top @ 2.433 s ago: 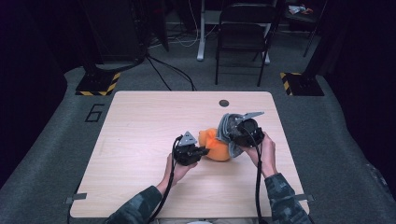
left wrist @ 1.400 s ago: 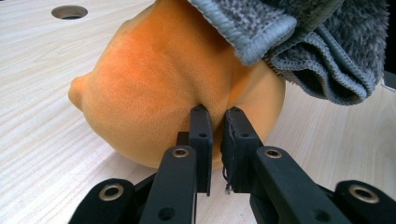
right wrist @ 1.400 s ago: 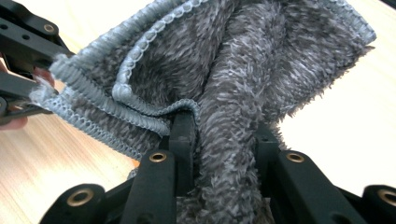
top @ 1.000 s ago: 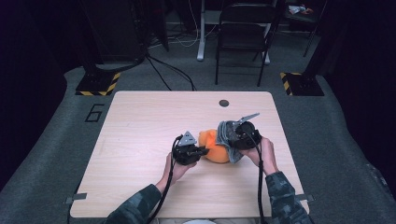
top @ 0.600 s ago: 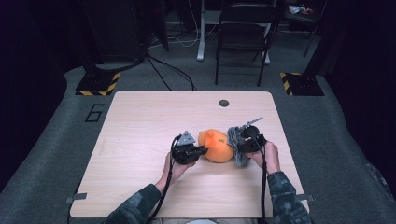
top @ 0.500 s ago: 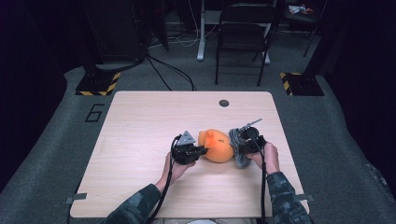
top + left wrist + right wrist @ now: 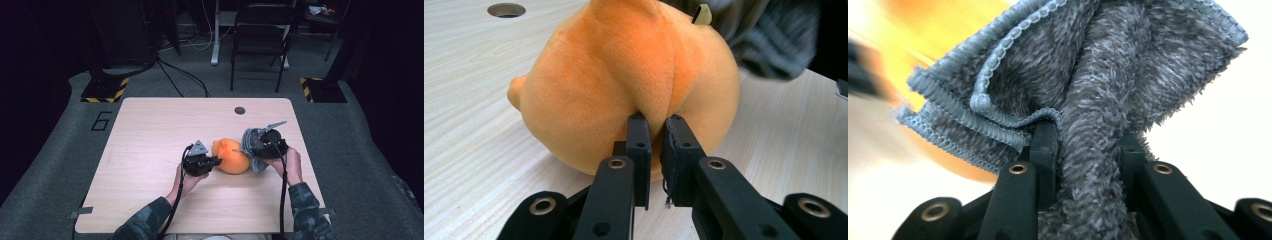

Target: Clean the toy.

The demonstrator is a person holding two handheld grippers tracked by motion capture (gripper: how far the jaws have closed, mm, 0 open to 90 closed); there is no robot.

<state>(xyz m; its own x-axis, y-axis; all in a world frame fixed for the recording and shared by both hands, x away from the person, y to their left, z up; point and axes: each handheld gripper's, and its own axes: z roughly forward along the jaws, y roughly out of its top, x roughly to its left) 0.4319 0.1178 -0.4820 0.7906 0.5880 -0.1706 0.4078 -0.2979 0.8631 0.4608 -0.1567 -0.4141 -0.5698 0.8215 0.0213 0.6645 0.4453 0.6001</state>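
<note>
Both forearms reach in low over the table [image 7: 150, 130]. The left gripper [image 7: 655, 131] pinches the orange plush toy [image 7: 231, 155] at mid-table; the right gripper [image 7: 1088, 137] clamps a grey towel [image 7: 1108, 75] beside it.

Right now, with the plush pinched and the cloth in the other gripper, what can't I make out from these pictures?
- Orange plush toy: its face, turned away in the left gripper view and too small in the high view.
- Grey cloth: its full extent, cut off by the right gripper view's edges and bunched under the right gripper in the high view.
- Left gripper: how much fabric it pinches, hidden between its jaws.
- Yellow tag: any print is too small.
</note>
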